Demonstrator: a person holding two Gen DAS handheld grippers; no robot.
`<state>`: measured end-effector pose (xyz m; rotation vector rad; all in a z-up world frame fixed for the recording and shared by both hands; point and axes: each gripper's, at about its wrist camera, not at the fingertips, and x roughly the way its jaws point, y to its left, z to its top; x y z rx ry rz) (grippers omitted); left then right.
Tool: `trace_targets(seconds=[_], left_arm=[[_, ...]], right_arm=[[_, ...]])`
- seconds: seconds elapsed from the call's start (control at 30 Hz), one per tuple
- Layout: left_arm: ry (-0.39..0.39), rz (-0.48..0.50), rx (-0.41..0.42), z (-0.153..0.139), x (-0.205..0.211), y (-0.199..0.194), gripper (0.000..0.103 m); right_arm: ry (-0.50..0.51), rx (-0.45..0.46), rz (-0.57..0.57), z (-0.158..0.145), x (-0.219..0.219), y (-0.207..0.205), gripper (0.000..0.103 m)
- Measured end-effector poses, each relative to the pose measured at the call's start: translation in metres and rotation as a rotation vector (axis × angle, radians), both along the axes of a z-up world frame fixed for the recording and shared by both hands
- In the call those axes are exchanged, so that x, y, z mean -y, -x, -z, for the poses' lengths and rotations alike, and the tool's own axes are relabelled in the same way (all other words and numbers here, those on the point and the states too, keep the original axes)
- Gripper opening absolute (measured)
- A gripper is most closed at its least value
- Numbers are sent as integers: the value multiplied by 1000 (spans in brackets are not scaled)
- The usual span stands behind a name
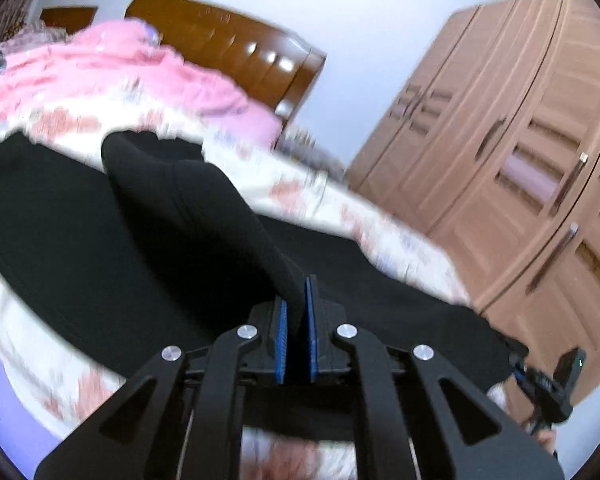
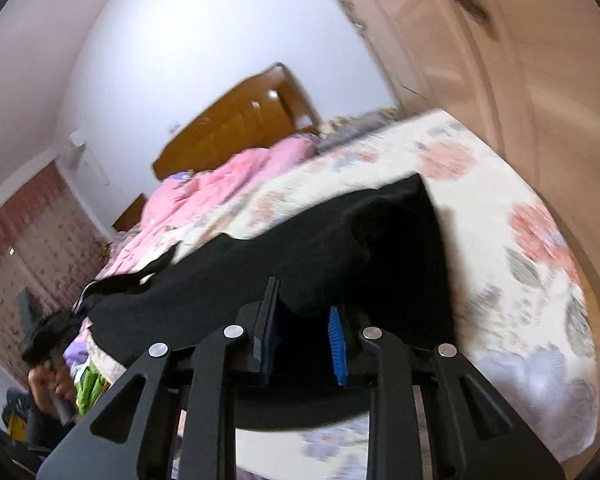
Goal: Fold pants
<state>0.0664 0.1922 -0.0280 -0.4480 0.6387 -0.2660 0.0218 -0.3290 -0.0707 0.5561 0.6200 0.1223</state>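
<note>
On the floral bed: black pants spread flat | left gripper pinching a raised ridge of cloth | right gripper clamped on the near edge | step: likely starting first fold | next: carry both held parts across together, evenly.

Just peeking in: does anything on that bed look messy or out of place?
Only a crumpled pink blanket heaped near the headboard. The black pants are pinched up by both claws, left claw and right claw, as folding requires.
</note>
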Motion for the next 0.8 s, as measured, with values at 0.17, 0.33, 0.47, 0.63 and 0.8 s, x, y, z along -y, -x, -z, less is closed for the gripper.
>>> trace_targets(seconds=[0.17,0.33,0.47,0.63,0.8], left_arm=[[-1,-8,-170,66,6,-6,8],[8,-15,-103,40,-3,8,8],[-22,-10,-127,41,-2,2,8],[26,-22,-175,62,-5,-3,8],[19,-35,-113,37,-8,8,8]], right_arm=[[-63,-40,4,29,7,9,21],[-19,0,-20,6,-3,15,21],[-31,-58,-6,26,1,13,20],[-41,-46,-5,16,-1,18,20],[-143,-32,-12,11,5,26,20]])
